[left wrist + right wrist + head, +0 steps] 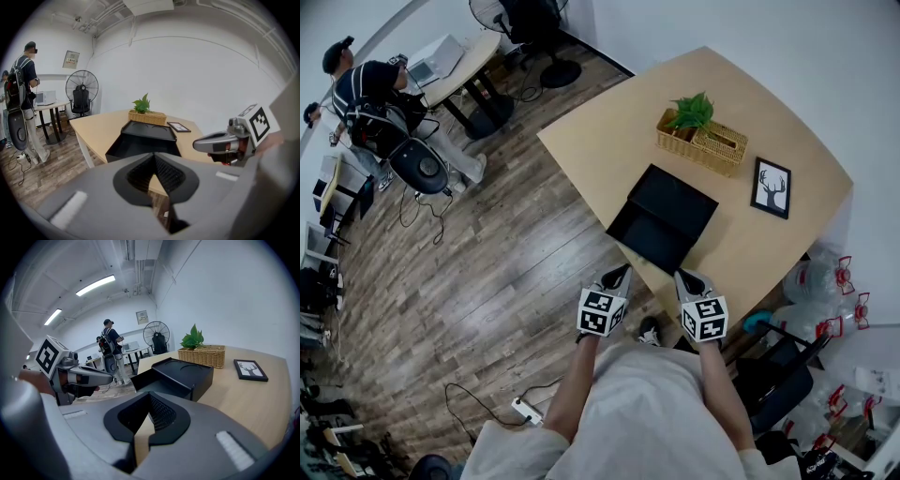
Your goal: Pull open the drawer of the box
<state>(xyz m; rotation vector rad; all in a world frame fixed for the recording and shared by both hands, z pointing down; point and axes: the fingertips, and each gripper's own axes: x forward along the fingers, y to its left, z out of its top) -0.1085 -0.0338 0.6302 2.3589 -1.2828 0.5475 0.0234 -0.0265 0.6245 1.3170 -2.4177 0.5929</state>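
A black box (680,199) lies on the light wooden table (600,127), and its drawer (645,239) stands pulled out toward the near table edge. My left gripper (619,276) and right gripper (687,278) hover side by side just off that edge, short of the drawer front, both shut on nothing. In the left gripper view the drawer (140,149) shows past the closed left gripper (154,156), with the right gripper (202,143) alongside. The right gripper view shows the box (187,370) and drawer (149,377) beyond the right gripper (150,395).
A wicker basket (705,142) with a green plant and a framed picture (771,187) sit behind the box. Water bottles (825,281) crowd the floor at right. A person (366,89) stands far left by a round table; a power strip (525,410) lies on the floor.
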